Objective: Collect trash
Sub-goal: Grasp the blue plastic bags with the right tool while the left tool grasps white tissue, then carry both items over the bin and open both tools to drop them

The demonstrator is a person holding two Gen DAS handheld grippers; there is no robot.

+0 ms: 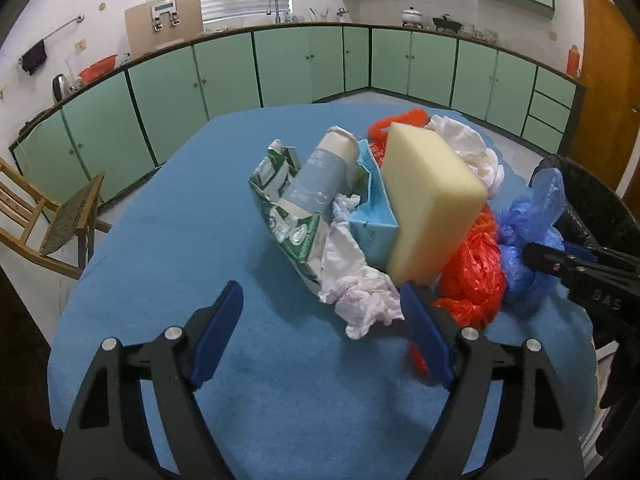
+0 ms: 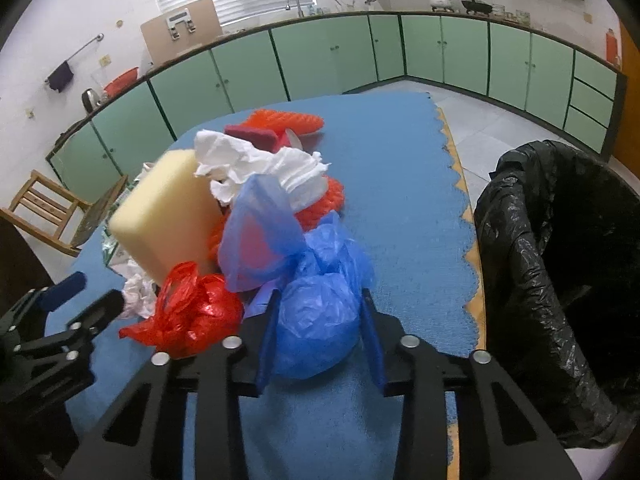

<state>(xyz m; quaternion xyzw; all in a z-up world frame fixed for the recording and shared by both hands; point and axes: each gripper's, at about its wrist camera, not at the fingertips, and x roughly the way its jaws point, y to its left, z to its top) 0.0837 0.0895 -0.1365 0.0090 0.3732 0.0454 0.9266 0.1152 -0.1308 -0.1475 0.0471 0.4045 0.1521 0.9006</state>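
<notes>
A trash pile sits on the blue table (image 1: 168, 280): yellow sponge (image 1: 432, 200), green-white carton (image 1: 280, 216), pale blue tube (image 1: 320, 176), light blue carton (image 1: 374, 224), crumpled tissue (image 1: 360, 284), red plastic bag (image 1: 476, 276), blue plastic bag (image 1: 524, 232). My left gripper (image 1: 320, 308) is open just before the tissue, its right finger beside the sponge's base. My right gripper (image 2: 320, 312) is closed around the blue plastic bag (image 2: 316, 320), which rests on the table. The red bag (image 2: 192, 316) and sponge (image 2: 168, 208) lie to its left.
A bin lined with a black bag (image 2: 560, 264) stands off the table's right edge. White tissues (image 2: 280, 164), red netting (image 2: 288, 120) and a dark red sponge (image 2: 256, 136) lie farther back. A wooden chair (image 1: 52, 216) stands left. Green cabinets line the walls.
</notes>
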